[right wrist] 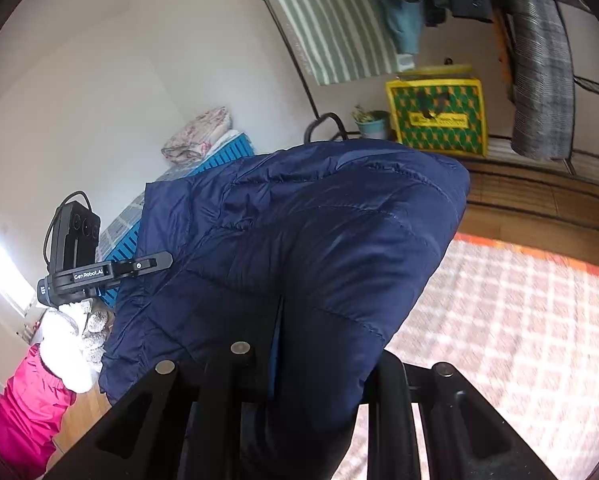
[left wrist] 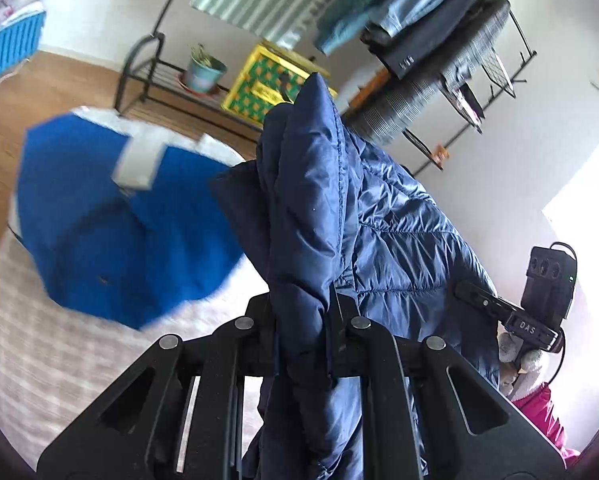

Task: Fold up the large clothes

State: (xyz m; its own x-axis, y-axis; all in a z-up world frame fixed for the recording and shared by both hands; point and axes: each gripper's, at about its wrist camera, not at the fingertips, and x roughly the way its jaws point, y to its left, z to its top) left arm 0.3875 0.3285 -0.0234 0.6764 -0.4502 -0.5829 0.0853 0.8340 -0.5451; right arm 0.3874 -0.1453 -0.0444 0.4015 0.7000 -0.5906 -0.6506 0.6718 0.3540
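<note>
Clearly lifted off the bed, the navy quilted jacket [left wrist: 339,208] hangs between the two grippers, with a bunched fold of it rising straight up ahead of the left gripper [left wrist: 303,312], whose fingers are clamped on that fold. Across the other view the same jacket [right wrist: 299,240] spreads broad and puffed over the right gripper [right wrist: 279,320]; its fingers are pinched on a fabric edge, mostly hidden under the cloth. Beyond the left fingers and off to their left, a bright blue garment [left wrist: 127,216] lies blurred on the checked bedspread [left wrist: 39,340]. To the right of the right fingers the same bedspread [right wrist: 519,320] shows. Farther ahead of both stands a black clothes rack [left wrist: 439,32] hung with shirts and coats, a yellow-green patterned bag [right wrist: 437,116] on its lower shelf.
</note>
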